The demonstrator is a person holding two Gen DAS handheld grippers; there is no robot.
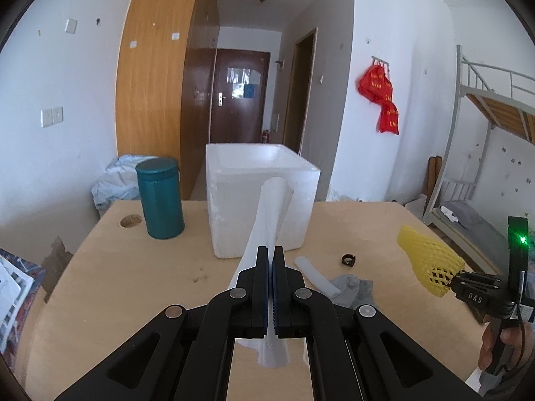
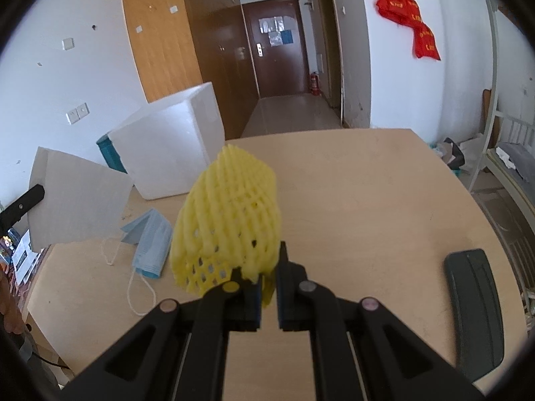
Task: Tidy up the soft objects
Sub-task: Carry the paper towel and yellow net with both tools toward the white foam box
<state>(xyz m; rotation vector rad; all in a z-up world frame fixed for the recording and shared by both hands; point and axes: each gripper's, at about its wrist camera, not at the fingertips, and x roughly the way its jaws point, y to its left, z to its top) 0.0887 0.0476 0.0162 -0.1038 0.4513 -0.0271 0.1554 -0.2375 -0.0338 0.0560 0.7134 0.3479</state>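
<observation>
Bench (image 1: 140, 267): light wood top, carries all items below

Foam box (image 1: 234, 207): white polystyrene, open top, far centre of bench; judged the likely receptacle. Interior shows nothing from these views, so no item can be confirmed as sorted yet

Teal canister (image 1: 160, 197): lidded, upright, just left of the box

White foam sheet (image 1: 271, 207): lifted clear of the bench, seen edge-on; long axis runs away from the camera toward the box, far end curled, near end hanging below the fingers. Held by the left gripper (image 1: 271, 254), fingers closed flat on it

Yellow foam fruit net (image 2: 227, 214): lifted above the bench at the right; long axis points forward and up from the fingers, open mesh end at the grip, closed rounded end outward. Held by the right gripper (image 2: 269, 267), fingers pinched on its lower edge

Blue face mask (image 2: 150, 237): flat on the bench, ear loops trailing, untouched

White foam roll (image 1: 317, 274) and grey crumpled cloth (image 1: 354, 287): on the bench, side by side, untouched

Small black ring (image 1: 347, 260): on the bench, well apart from the box

Progress, judged: early to middle; two pieces in hand, at least three left
</observation>
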